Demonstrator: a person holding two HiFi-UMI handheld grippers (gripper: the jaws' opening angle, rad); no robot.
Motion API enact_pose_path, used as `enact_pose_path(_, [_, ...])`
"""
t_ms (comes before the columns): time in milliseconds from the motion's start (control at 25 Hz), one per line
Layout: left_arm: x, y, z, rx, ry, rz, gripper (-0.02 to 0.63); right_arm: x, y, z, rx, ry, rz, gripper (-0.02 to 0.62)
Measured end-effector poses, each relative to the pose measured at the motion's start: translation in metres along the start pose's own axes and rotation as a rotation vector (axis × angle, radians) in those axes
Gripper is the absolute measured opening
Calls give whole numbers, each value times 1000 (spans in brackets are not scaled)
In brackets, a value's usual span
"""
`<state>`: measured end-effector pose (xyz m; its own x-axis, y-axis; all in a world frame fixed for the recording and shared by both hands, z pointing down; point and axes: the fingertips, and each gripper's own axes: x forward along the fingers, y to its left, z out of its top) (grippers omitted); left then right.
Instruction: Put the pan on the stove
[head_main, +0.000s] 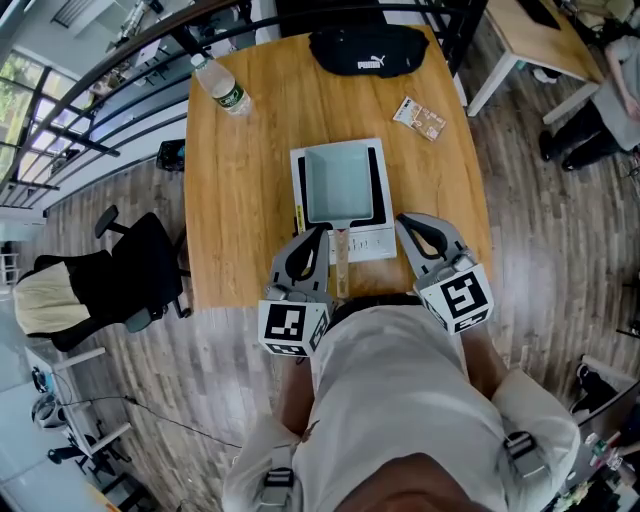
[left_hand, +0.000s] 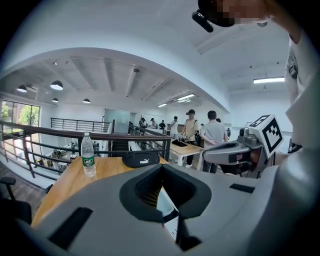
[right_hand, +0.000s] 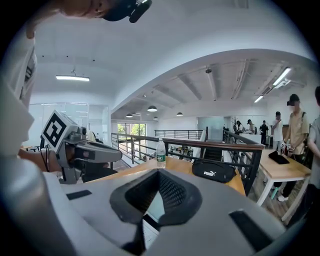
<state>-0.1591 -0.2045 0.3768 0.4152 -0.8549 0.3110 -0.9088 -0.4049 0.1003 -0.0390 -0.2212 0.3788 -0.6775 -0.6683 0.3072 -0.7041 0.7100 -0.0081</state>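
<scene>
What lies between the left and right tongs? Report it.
The pan's wooden handle, extending over the stove's white front panel, lies between the left tongs and right tongs; the head view shows it.

**Open-plan office**

Light-wood work tables (head_main: 230, 200) stand on grey plank flooring (head_main: 540, 250), with a black swivel office chair (head_main: 140, 265) beside one. A black metal railing (right_hand: 205, 142) edges the room. People (left_hand: 214, 131) stand at desks under round ceiling lamps (left_hand: 56, 85) (white vaulted ceiling).

Wooden table (head_main: 232, 200), clear water bottle (head_main: 222, 88) with green label lying near far left corner, black waist bag (head_main: 368, 50) at far edge, small printed packet (head_main: 420, 118) far right, black office chair (head_main: 125, 275) left of table, metal railing (head_main: 90, 95) beyond.
</scene>
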Motion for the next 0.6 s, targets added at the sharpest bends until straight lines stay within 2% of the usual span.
enact_pose_path(200, [-4,-6,4,-8,-30,-35,18,0,4,1,-4,-1,3,20])
enact_pose_path(600, [-6,-7,-1,-25,-30,-48,18,-1,10,-3,-5,0,11,20])
